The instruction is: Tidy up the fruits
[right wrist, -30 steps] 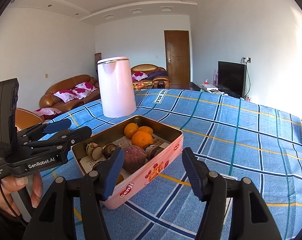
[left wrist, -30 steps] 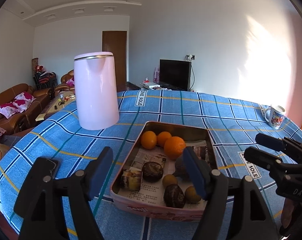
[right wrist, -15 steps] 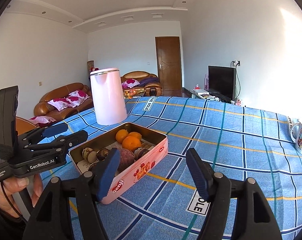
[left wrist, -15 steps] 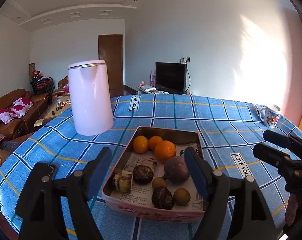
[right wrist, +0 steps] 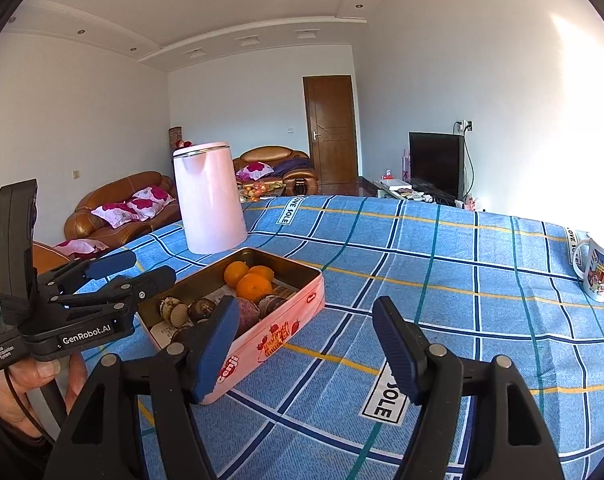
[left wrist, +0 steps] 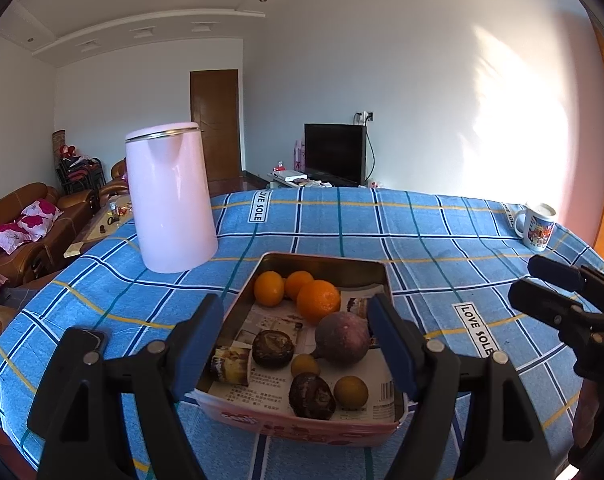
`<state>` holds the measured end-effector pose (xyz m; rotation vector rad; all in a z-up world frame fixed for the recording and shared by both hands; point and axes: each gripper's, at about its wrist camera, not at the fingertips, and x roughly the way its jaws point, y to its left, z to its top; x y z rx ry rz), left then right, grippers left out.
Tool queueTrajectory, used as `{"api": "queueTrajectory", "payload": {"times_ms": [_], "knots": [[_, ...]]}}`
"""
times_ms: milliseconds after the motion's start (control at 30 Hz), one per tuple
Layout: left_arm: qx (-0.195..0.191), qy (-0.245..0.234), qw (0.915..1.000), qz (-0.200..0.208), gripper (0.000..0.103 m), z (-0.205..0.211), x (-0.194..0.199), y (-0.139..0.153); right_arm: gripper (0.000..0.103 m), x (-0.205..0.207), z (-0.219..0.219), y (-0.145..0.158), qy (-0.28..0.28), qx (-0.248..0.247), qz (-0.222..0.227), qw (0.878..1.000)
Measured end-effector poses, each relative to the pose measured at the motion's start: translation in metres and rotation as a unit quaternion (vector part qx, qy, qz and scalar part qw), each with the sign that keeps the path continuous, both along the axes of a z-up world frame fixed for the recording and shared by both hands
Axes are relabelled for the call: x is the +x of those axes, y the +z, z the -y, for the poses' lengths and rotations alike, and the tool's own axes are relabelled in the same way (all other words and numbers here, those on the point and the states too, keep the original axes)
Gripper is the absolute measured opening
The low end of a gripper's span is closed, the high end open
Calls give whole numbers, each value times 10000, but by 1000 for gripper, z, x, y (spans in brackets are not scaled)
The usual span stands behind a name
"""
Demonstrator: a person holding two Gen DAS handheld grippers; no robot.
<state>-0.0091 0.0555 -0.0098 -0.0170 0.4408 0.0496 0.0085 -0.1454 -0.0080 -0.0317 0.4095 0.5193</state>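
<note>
A pink tin box (left wrist: 302, 426) lined with newspaper sits on the blue checked tablecloth. It holds three oranges (left wrist: 317, 300), a purple round fruit (left wrist: 341, 338), two dark brown fruits (left wrist: 272, 349), two small yellow fruits (left wrist: 351, 391) and a cut piece. The tin also shows in the right wrist view (right wrist: 278, 332). My left gripper (left wrist: 298, 344) is open and empty, held above the tin's near end. My right gripper (right wrist: 307, 346) is open and empty, to the right of the tin over the cloth. Each gripper shows in the other's view, the left (right wrist: 130, 270) and the right (left wrist: 549, 288).
A tall pink kettle (left wrist: 170, 196) stands behind the tin on the left. A printed mug (left wrist: 537, 226) stands at the far right edge of the table (left wrist: 441, 240). Sofas, a door and a television lie beyond the table.
Both grippers have pulled back and risen, so the tin looks smaller and farther. Both stay open and empty. The fruits have not moved.
</note>
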Motion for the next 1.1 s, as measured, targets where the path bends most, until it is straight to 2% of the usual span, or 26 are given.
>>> {"api": "queueTrajectory", "payload": {"times_ms": [133, 267, 700, 867, 933, 1100], "knots": [[5, 12, 10000, -15, 79, 0, 0, 0, 70, -2, 2, -1, -16, 17, -11, 10000], [7, 60, 10000, 21, 95, 1, -1, 0, 70, -3, 4, -2, -45, -6, -3, 10000], [75, -76, 9998, 153, 99, 14, -5, 7, 70, -6, 14, -1, -184, -48, 84, 9998], [56, -38, 9999, 130, 99, 16, -5, 8, 71, -6, 17, -3, -213, -38, 56, 9997], [40, -51, 9999, 109, 102, 17, -4, 7, 71, -6, 18, -4, -225, -29, 41, 9997], [148, -99, 9998, 88, 103, 23, -3, 6, 71, -5, 21, -5, -242, -23, 12, 9997]]}}
